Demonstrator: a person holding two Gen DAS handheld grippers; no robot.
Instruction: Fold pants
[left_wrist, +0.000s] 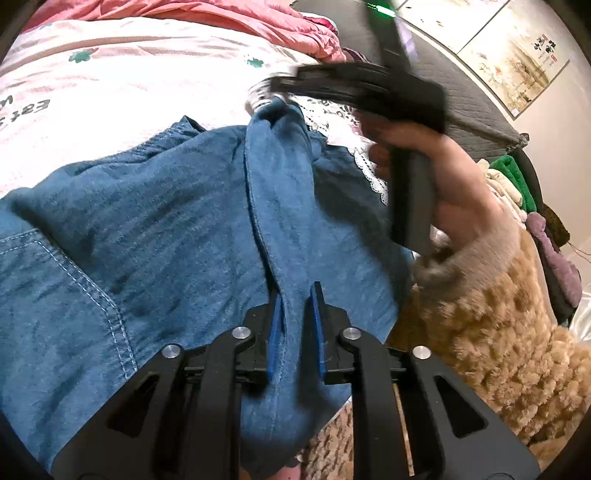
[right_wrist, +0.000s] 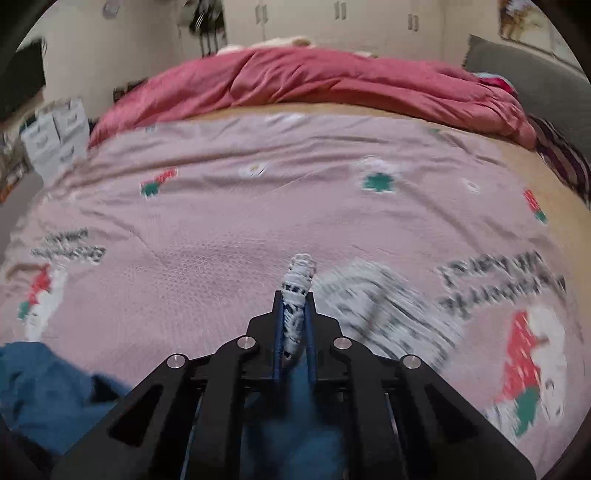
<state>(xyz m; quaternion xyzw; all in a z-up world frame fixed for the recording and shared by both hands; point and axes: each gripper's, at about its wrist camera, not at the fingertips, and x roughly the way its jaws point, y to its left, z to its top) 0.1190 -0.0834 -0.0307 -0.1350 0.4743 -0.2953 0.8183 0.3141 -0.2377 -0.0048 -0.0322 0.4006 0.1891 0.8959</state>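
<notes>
Blue denim pants (left_wrist: 177, 236) with white lace trim lie on a pink printed bedsheet (left_wrist: 122, 81). My left gripper (left_wrist: 295, 314) is shut on a raised fold of the denim near the camera. My right gripper (right_wrist: 294, 317) is shut on the lace-trimmed hem (right_wrist: 299, 288) of a pant leg and holds it above the bed; the right gripper also shows in the left wrist view (left_wrist: 273, 96), blurred, lifting that end of the fold. More blue denim (right_wrist: 40, 384) lies at the lower left of the right wrist view.
A rumpled red quilt (right_wrist: 314, 85) lies along the far side of the bed. A grey headboard (right_wrist: 532, 88) stands at right. Piled clothes (left_wrist: 517, 184) sit at the bed's right edge. White boxes (right_wrist: 55, 133) stand on the floor at left.
</notes>
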